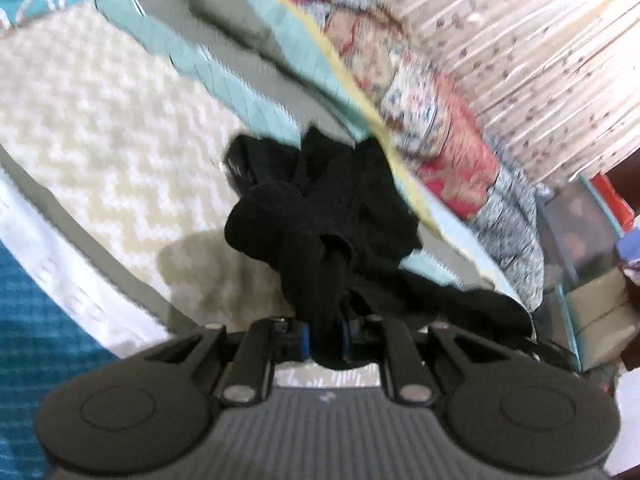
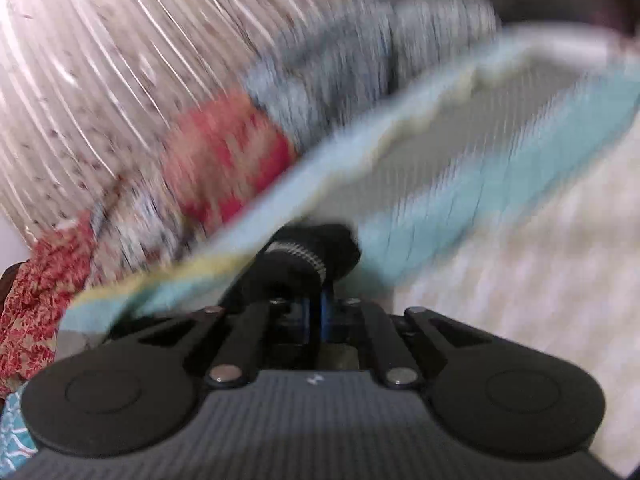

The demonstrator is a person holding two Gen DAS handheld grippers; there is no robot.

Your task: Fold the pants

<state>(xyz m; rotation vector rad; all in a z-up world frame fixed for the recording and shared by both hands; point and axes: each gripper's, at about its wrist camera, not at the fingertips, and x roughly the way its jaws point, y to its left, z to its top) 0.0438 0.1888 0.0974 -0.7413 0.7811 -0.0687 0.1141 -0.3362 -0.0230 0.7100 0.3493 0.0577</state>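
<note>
Black pants point(image 1: 320, 224) hang bunched, clamped by left gripper point(image 1: 326, 340); right gripper point(image 2: 316, 312) pinches their banded edge point(image 2: 304, 252), likely to spread them over the bed point(image 1: 100, 140).

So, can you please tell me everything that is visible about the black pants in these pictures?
The black pants of soft, matte fabric are bunched and twisted, not yet folded flat. In the left wrist view they hang crumpled from the left tongs, which are shut on a gathered fold, above the cream patterned bed cover. In the right wrist view the right tongs are shut on another part, with a grey ribbed band showing. Both views are blurred.
</note>
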